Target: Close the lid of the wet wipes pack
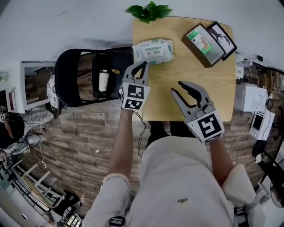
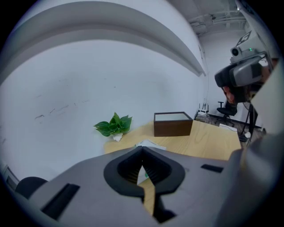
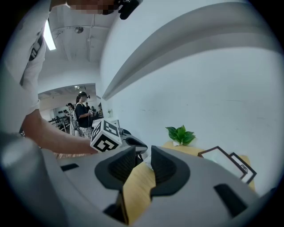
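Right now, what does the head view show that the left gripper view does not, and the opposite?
Only the head view shows the black chair beside the wooden table, the plank floor, a black picture frame and the wet wipes pack whole, from above. Only the left gripper view shows a dark headset at its right edge and a distant office chair. Both show the table, the green plant, the brown box and the shut left gripper; in the left gripper view the pack is just a white sliver beyond the fingers.

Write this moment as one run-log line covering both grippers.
left gripper: shut, empty, near wet wipes pack | right gripper: open, empty, over table | pack: lying on table
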